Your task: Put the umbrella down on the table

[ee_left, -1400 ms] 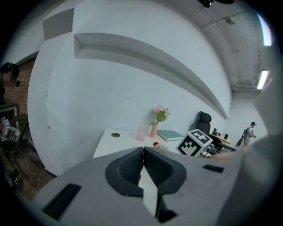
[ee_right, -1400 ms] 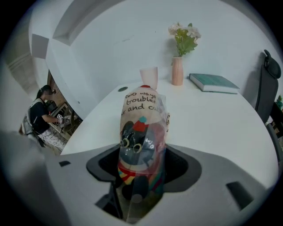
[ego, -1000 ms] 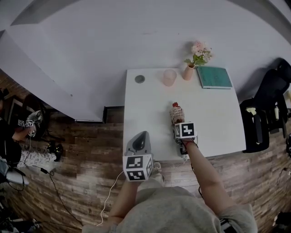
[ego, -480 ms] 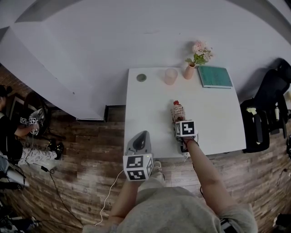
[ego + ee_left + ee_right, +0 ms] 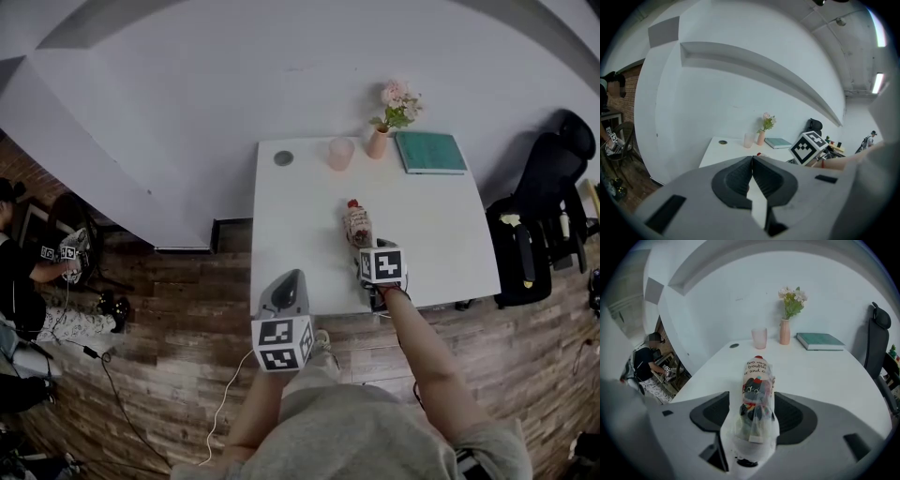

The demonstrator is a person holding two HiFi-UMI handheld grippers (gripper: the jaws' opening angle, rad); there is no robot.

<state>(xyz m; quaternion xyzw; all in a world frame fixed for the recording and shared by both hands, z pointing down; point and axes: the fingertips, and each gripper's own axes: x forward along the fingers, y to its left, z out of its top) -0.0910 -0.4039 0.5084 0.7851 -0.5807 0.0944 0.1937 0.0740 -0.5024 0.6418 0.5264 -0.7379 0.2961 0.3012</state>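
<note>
R gripper [image 5: 758,414] jaws just opened wide; folded umbrella [image 5: 756,373] lies btwn them on white table [image 5: 820,376], not squeezed. Drop-off looks done. L gripper [image 5: 752,161] jaws together, empty.

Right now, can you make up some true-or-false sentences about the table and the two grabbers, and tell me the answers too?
1. The umbrella lies on the white table. True.
2. The right gripper is squeezing the umbrella. False: its fingers stand apart and have just been opening. The umbrella lies between them without being pinched.
3. The left gripper has its fingers shut with nothing in them. True.
4. The book at the far end of the table is red. False: it is teal green.
5. A vase with flowers stands between the pink cup and the book. True.
</note>
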